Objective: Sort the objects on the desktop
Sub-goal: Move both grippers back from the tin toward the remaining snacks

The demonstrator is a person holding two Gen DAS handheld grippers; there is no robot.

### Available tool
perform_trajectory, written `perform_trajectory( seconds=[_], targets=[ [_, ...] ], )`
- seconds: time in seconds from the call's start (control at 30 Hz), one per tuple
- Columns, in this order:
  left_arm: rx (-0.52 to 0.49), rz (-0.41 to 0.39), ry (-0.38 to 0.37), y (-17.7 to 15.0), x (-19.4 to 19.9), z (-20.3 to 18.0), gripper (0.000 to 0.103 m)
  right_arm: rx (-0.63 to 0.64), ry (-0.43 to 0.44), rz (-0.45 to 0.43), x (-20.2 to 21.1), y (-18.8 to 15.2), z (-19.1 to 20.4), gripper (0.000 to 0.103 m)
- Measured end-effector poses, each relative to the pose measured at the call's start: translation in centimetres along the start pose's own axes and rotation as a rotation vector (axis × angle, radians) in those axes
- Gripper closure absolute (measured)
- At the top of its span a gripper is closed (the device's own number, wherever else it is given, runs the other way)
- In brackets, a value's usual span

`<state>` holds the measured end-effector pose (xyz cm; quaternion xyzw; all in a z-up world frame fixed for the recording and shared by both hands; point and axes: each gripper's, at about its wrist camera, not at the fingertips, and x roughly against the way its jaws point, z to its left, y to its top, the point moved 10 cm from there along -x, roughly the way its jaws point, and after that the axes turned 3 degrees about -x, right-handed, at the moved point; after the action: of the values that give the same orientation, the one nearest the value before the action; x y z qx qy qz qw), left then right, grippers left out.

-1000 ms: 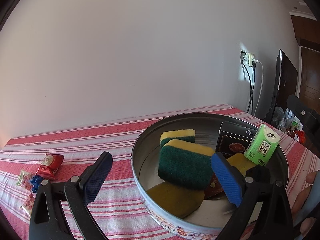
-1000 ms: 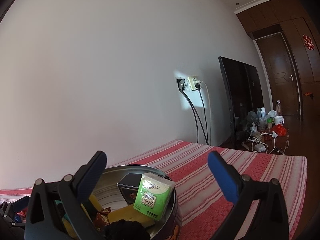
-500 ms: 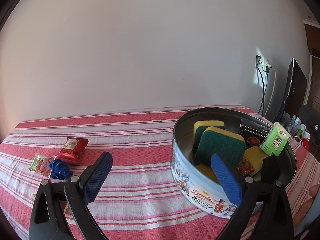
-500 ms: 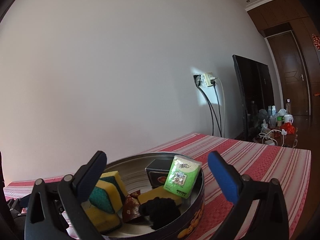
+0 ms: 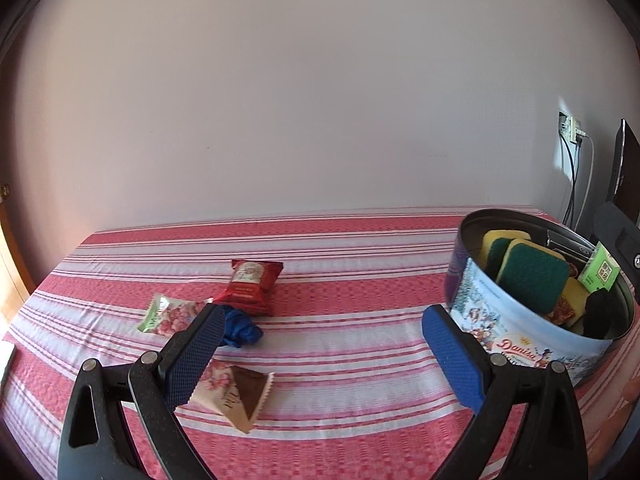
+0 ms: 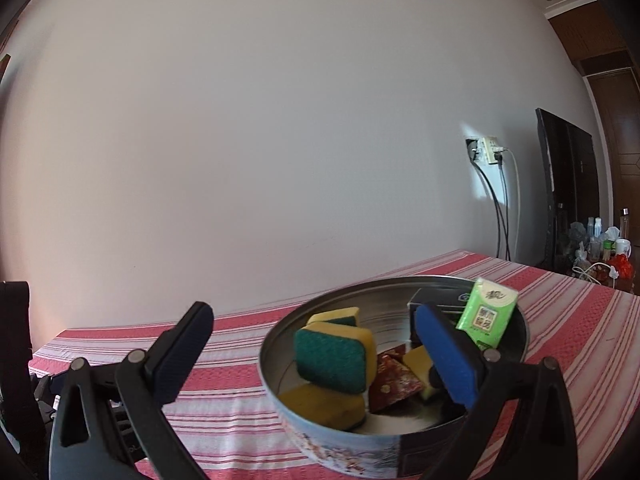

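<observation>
With pads spread and empty, the left gripper (image 5: 322, 354) faces a light, crinkly beige snack packet (image 5: 236, 394) at lower left, best pinched across its puffed middle

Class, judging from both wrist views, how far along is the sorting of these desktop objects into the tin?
Done: sponges, a green tissue pack and a dark box sit in the cookie tin.
In hand: nothing; the left gripper and right gripper are open.
Left: red packet, pink packet, blue bundle and beige packet on the tablecloth.
</observation>
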<state>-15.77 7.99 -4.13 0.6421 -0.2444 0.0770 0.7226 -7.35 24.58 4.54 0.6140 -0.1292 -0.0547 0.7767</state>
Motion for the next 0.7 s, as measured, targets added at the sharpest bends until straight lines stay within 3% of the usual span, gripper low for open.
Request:
perform_trajectory(
  seconds=[0.43,0.7],
  targets=[
    [0.077,0.049,0.192,-0.7,-1.5,12.5,0.003,0.137,0.176,0.117,-1.4,-4.0,10.1,0.0],
    [0.206,0.116,0.341,-1.8,-3.0,21.2,0.003,0.179,0.282,0.244,-2.8,-6.8,14.5,0.0]
  ],
)
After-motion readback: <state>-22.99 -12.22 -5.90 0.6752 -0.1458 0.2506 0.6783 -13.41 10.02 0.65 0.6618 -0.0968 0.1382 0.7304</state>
